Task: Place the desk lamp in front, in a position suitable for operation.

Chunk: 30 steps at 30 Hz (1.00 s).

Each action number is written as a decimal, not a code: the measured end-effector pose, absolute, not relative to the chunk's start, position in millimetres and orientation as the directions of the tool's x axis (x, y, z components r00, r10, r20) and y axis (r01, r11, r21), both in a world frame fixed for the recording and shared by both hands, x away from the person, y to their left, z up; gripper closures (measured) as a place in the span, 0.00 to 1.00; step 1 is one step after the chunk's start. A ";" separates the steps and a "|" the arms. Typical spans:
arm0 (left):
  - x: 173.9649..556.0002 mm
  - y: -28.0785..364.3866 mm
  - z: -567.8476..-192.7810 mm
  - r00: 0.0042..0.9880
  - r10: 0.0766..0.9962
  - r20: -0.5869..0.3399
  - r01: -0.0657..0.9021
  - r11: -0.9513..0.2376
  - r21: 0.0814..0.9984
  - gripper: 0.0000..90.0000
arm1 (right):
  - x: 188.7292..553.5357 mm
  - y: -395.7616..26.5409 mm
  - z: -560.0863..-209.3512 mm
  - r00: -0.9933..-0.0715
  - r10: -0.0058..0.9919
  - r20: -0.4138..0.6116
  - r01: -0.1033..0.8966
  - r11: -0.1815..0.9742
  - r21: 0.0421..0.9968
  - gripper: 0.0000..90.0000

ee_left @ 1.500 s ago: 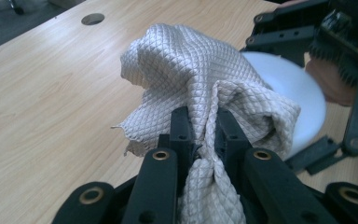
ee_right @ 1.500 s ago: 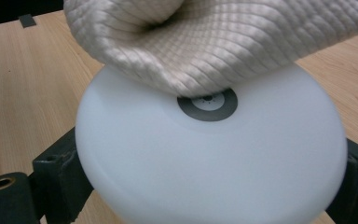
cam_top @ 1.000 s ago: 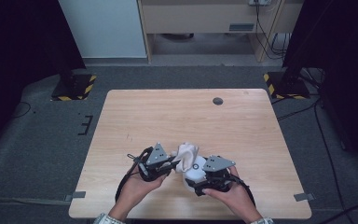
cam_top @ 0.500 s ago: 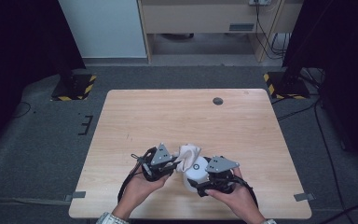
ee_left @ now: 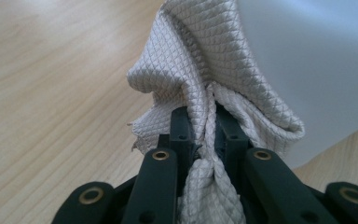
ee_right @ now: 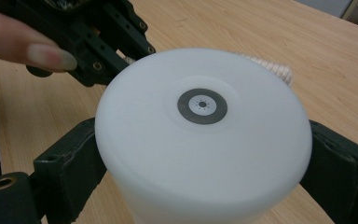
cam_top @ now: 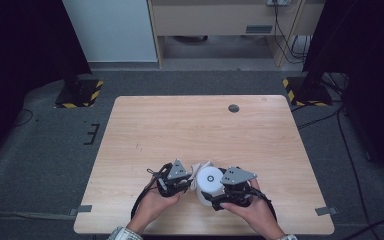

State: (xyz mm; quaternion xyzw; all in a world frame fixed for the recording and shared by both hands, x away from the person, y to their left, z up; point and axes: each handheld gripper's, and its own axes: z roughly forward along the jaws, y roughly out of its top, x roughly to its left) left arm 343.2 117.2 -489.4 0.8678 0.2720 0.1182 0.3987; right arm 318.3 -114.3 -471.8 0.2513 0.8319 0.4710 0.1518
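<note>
Left gripper [ee_left: 204,135] pinches cloth [ee_left: 205,70]; cloth against white cylinder [ee_left: 317,70].

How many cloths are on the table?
1. The grey quilted cloth is bunched against the side of the white container, pinched by the left gripper. The right gripper grips the container. More cloth may be hidden behind it.

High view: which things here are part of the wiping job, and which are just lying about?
In the job:
- white cylinder, clamped by the right gripper
- quilted cloth, pinched by the left gripper against the cylinder's side

Lying about:
- dark round disc at the table's far edge
</note>
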 end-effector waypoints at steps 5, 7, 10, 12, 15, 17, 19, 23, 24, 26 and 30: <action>341.3 119.8 -482.4 0.820 0.572 -0.020 0.372 -0.506 0.778 0.88 | 318.6 -114.5 -472.2 -0.826 0.564 -0.014 0.277 0.427 0.861 0.10; 339.7 121.9 -473.8 0.818 0.574 -0.020 0.358 -0.482 0.800 0.88 | 318.9 -114.4 -472.4 -0.825 0.565 -0.014 0.277 0.425 0.862 0.10; 337.3 123.9 -464.7 0.817 0.576 -0.017 0.342 -0.460 0.820 0.88 | 319.1 -114.4 -472.5 -0.825 0.565 -0.013 0.277 0.425 0.862 0.10; 336.5 123.6 -465.0 0.818 0.575 -0.018 0.341 -0.460 0.820 0.88 | 319.0 -114.4 -472.4 -0.825 0.566 -0.014 0.277 0.425 0.862 0.10; 337.4 122.5 -471.3 0.817 0.576 -0.021 0.352 -0.470 0.810 0.88 | 318.8 -114.5 -472.4 -0.824 0.566 -0.014 0.278 0.426 0.861 0.10; 338.9 121.8 -476.5 0.818 0.575 -0.024 0.361 -0.480 0.799 0.88 | 318.9 -114.4 -472.3 -0.824 0.567 -0.015 0.278 0.426 0.861 0.10; 340.2 120.8 -481.7 0.819 0.574 -0.026 0.369 -0.491 0.789 0.88 | 319.1 -114.3 -472.3 -0.823 0.567 -0.014 0.278 0.426 0.861 0.10; 341.5 118.2 -493.2 0.824 0.566 -0.016 0.378 -0.529 0.760 0.88 | 319.7 -114.5 -472.1 -0.823 0.568 -0.017 0.278 0.427 0.860 0.10; 341.0 117.3 -496.3 0.827 0.562 -0.014 0.380 -0.542 0.750 0.88 | 320.2 -114.8 -472.1 -0.823 0.568 -0.017 0.278 0.427 0.860 0.10; 340.0 116.4 -499.3 0.830 0.557 -0.010 0.382 -0.555 0.739 0.88 | 321.8 -115.5 -472.3 -0.820 0.573 -0.016 0.280 0.424 0.861 0.10; 336.9 118.0 -492.9 0.829 0.559 -0.011 0.371 -0.535 0.759 0.88 | 324.1 -116.8 -472.4 -0.812 0.584 -0.015 0.285 0.419 0.862 0.10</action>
